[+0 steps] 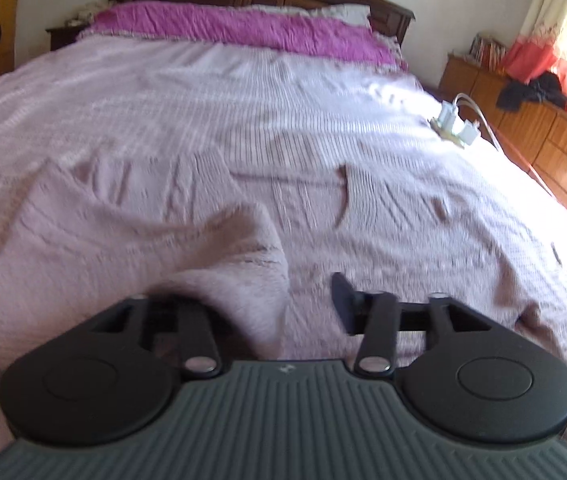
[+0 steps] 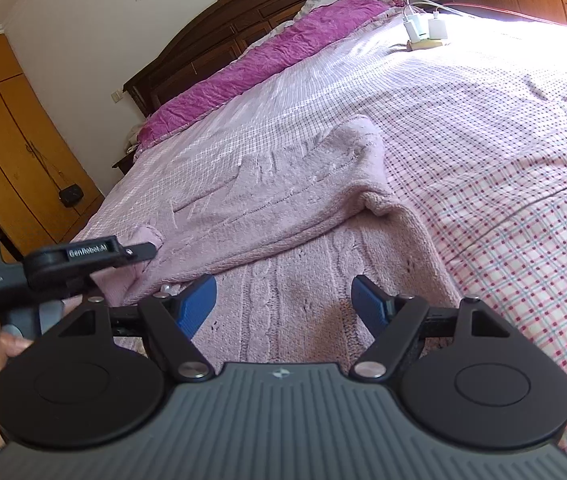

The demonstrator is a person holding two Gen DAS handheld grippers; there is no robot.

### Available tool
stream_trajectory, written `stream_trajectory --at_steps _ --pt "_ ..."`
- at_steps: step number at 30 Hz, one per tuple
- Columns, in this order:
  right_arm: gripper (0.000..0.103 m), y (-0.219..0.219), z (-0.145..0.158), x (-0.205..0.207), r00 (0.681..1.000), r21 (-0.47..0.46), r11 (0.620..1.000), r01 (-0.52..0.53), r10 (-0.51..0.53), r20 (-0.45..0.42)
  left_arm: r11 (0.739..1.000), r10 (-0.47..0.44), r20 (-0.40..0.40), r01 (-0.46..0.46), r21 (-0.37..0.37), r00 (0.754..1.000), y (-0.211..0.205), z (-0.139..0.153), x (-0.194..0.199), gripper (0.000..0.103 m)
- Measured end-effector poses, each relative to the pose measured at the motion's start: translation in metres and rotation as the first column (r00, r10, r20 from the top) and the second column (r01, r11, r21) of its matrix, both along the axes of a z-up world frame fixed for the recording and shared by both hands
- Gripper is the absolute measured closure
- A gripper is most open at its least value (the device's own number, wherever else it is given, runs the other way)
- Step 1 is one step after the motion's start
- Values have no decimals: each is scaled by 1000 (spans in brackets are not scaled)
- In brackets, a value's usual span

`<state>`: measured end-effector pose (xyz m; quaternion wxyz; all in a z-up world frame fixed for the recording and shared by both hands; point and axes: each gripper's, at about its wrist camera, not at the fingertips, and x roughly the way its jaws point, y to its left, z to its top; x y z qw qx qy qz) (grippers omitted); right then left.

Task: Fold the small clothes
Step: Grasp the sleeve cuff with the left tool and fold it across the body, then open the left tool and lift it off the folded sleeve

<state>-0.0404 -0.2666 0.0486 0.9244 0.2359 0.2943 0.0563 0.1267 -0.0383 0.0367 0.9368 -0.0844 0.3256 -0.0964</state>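
With the right claw wide over the pink sweater and the left claw seemingly gaping, blurred, the folded flap could slip open.

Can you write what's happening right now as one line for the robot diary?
stage: mid-fold | left gripper: open, at sweater edge | right gripper: open, over sweater | sweater: partly folded on bed
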Motion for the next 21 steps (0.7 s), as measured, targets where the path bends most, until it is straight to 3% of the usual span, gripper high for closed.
stream_trajectory --at_steps 4,8,14,21 --pt "23 4 3 0 1000 -8 1000 -10 10 5 998 -30 2 30 56 1000 -6 1 -15 42" --pt "23 10 9 0 1000 -18 1000 -25 25 19 999 -22 -15 22 30 1000 6 11 -29 41" --pt "23 26 21 3 996 -39 997 -72 73 40 998 61 -56 -61 6 997 42 26 -51 41" --pt "23 66 42 17 977 -72 977 -200 205 62 977 195 -91 -185 108 977 86 39 -77 41"
